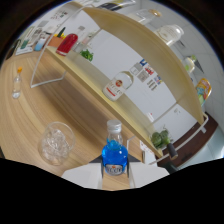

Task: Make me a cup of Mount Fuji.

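A clear bottle of blue liquid (pixel 114 154) with a silver cap and a label stands between my fingers, and my gripper (pixel 115 169) is shut on its lower body. The dark fingertips (pixel 97 161) press against both of its sides. The bottle stays in line with the fingers while the wooden table (pixel 30 120) behind it looks tilted, so it seems lifted. Left of the bottle and slightly beyond the fingers, a clear glass of ice cubes (pixel 56 143) stands on the table.
A small clear bottle with an orange top (pixel 17 82) stands far off to the left. Beyond runs a wooden shelf (pixel 130 107) against a white wall, holding a white bottle with a red label (pixel 118 85), a red item (pixel 66 44) and green plants (pixel 160 137).
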A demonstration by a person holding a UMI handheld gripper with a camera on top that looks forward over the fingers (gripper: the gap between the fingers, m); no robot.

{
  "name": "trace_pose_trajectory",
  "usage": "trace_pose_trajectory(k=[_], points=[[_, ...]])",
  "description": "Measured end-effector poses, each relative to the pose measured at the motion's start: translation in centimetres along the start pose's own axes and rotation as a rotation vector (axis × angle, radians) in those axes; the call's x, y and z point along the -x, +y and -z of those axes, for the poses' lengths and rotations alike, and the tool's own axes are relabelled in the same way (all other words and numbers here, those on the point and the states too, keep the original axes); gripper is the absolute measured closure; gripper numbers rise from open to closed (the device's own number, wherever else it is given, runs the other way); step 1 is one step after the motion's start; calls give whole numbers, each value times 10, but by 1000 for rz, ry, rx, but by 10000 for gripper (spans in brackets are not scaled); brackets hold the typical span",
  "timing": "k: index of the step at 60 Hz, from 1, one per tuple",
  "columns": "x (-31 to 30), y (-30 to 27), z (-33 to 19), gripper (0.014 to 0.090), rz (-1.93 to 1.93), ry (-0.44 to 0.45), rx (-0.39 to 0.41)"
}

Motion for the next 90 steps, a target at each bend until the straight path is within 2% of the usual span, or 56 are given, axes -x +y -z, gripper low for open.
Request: trace_pose_trajectory(k=[10,25,33,40,51,63,69,78,90], points=[[-10,-12,-2,702,420,72,-7],[-8,-17,-1,700,946,127,28],[-9,-15,-4,697,1129,154,89],[-6,-18,-6,697,1154,142,95],[-13,-27,6,697,894,109,32],[-29,-53,40,695,208,-31,-191],[-40,-50,52,694,-154,-125,-261],[-53,-4,41,694,-524,-165,-222],[-44,93,-2,697,-703,-176,-24]])
